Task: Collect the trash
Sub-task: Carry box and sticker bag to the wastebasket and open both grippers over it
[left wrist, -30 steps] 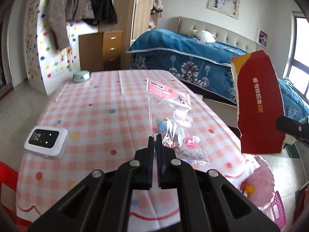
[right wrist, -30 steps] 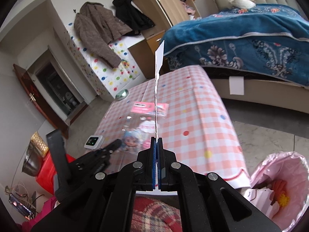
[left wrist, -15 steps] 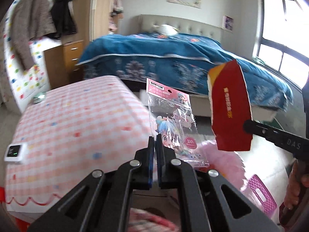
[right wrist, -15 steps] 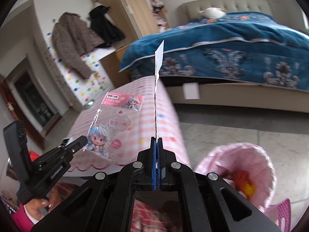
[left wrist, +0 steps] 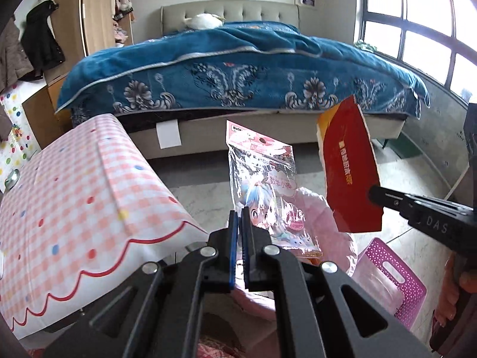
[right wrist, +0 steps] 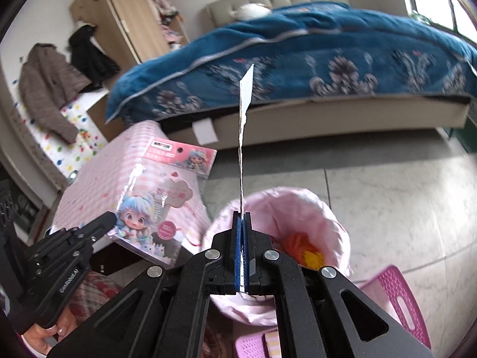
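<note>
My left gripper (left wrist: 238,217) is shut on a clear plastic wrapper with a cartoon girl and a pink header (left wrist: 262,185); the right wrist view shows the wrapper (right wrist: 161,197) held beside the table. My right gripper (right wrist: 242,217) is shut on a flat red paper packet, seen edge-on (right wrist: 243,137); its red face (left wrist: 348,173) shows in the left wrist view. Both hang above the pink-lined trash bin (right wrist: 322,217), which holds orange and yellow scraps (right wrist: 304,247). The bin (left wrist: 325,208) lies under both items in the left view.
The pink checked table (left wrist: 74,185) stands to the left of the bin. A pink perforated basket (left wrist: 393,280) sits on the floor to the right. A bed with a blue cover (left wrist: 238,68) fills the background. A wardrobe and hung coats (right wrist: 50,89) are at far left.
Both grippers swung right, off the table, carrying the wrapper and the red packet. They now hang over the pink bin, which was at the frame edge before.
</note>
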The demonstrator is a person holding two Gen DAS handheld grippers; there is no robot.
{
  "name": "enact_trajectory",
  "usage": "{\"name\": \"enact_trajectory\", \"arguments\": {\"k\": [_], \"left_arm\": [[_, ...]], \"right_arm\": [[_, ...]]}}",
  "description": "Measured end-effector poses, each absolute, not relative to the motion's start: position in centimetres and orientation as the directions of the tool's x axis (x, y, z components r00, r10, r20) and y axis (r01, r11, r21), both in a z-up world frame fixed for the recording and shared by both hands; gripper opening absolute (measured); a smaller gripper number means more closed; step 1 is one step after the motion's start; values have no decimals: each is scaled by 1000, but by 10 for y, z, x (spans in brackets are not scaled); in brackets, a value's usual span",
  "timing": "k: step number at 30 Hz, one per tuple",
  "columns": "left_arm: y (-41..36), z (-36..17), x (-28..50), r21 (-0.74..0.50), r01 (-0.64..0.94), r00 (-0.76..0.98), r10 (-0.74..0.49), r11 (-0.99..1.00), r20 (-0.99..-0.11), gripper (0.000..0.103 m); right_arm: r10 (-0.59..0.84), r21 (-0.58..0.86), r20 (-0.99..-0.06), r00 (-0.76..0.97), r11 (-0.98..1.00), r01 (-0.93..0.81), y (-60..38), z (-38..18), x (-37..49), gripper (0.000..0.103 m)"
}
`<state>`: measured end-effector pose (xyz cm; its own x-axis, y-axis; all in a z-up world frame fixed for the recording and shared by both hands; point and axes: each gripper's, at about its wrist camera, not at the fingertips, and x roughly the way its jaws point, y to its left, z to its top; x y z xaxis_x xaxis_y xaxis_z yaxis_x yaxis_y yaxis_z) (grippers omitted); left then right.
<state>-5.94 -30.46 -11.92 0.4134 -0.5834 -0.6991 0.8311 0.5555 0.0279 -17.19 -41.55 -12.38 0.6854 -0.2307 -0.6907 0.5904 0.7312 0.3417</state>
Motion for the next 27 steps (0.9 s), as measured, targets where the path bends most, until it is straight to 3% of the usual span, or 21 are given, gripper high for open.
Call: {"name": "enact_trajectory", "arguments": {"k": [6, 8, 10, 11, 13, 20, 23, 27], "left_arm": [[-321, -133, -57, 33, 834, 396, -555, 551, -731, 3], [-324, -138, -53, 16, 835, 378, -552, 550, -744, 12], [-324, -140, -50, 5, 833, 368, -546, 553, -753, 41], [-321, -140, -49, 2, 830, 372, -551, 558, -747, 44], [-317, -138, -47, -1, 826, 377, -554, 564, -742, 45], [-283, -113, -36, -30, 782, 424, -567, 622, -707, 53], [-264, -99, -34, -34, 759, 455, -568, 650, -686, 62], [-231, -78, -31, -41, 721, 499, -560, 691, -661, 77]], "right_arm": [[-203, 366, -720, 664, 703, 610, -438, -148, -174, 1], [-182, 372, -739, 649, 693, 617, -446, -163, -173, 4], [-172, 380, -747, 642, 682, 625, -453, -172, -173, 6], [-170, 384, -750, 640, 675, 629, -454, -174, -175, 6], [-175, 387, -746, 642, 671, 633, -452, -171, -176, 15], [-183, 397, -691, 700, 712, 579, -438, -135, -184, 23], [-174, 387, -667, 725, 750, 536, -429, -122, -184, 35], [-144, 356, -645, 751, 812, 462, -406, -97, -175, 61]]}}
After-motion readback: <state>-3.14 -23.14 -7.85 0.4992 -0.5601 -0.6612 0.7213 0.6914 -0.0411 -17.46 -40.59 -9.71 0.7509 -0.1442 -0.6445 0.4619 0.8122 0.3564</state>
